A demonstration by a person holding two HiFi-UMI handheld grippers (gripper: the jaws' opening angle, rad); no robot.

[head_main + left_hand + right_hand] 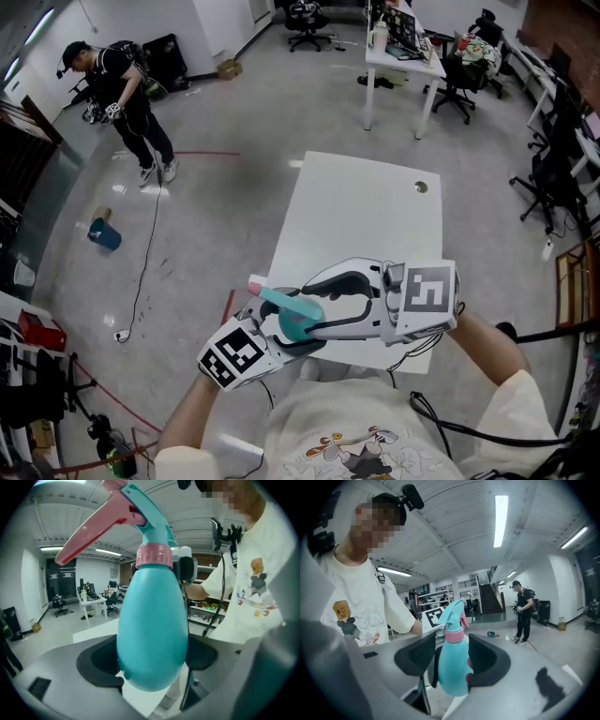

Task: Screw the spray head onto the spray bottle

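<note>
Left gripper [152, 662] clamped on spray bottle [152, 620], right gripper [452, 659] spread loosely around it

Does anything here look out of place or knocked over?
One thing: a blue container seems to lie on its side on the floor, left of the white table. The spray bottle looks intact, nothing spilled.

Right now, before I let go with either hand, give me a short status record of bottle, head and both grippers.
spray bottle: teal, held in the air
spray head: on the bottle's neck, pink collar seated; tightness cannot be told
left gripper: fingers closed on the bottle's wide body
right gripper: fingers apart around the bottle, apparently not pressing
table: white, beneath and ahead of the grippers
</note>
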